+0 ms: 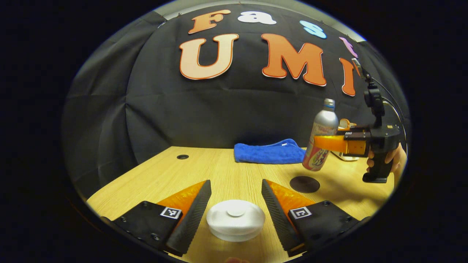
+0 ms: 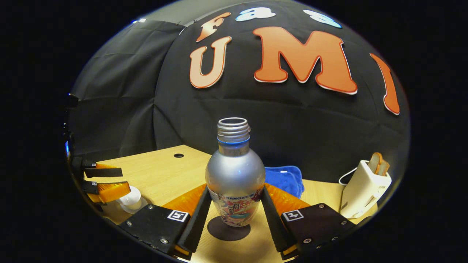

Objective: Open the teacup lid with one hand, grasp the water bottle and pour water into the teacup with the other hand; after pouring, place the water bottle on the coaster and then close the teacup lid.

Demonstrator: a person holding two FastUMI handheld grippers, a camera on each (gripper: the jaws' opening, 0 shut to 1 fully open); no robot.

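Pale wood counter (image 1: pixel 226 168) runs back to the black cloth wall, and at its near edge, in the left gripper view, your left gripper (image 1: pixel 236 215) stands wide with the teacup lid (image 1: pixel 236 220) between its fingers, neither one touching it. That lid looks like smooth, hard ceramic: light, slippery and easy to chip, so I judge the small knob on top, or the rim squarely across its width, to be the place to pinch, with gentle pressure.

Further right lies the dark coaster (image 1: pixel 304 184), with a blue cloth (image 1: pixel 270 152) behind it toward the far edge. Above the coaster your right gripper (image 2: pixel 234 212) is clamped on the water bottle (image 2: pixel 235 179), both fingers pressing the lower labelled body, the bottle lifted off the counter and uncapped. It reads as stiff thin metal, slick on its bare upper part; how full it is cannot be told. Keep it level until you reach the cup. A toaster (image 2: pixel 363 190) sits by the right edge.
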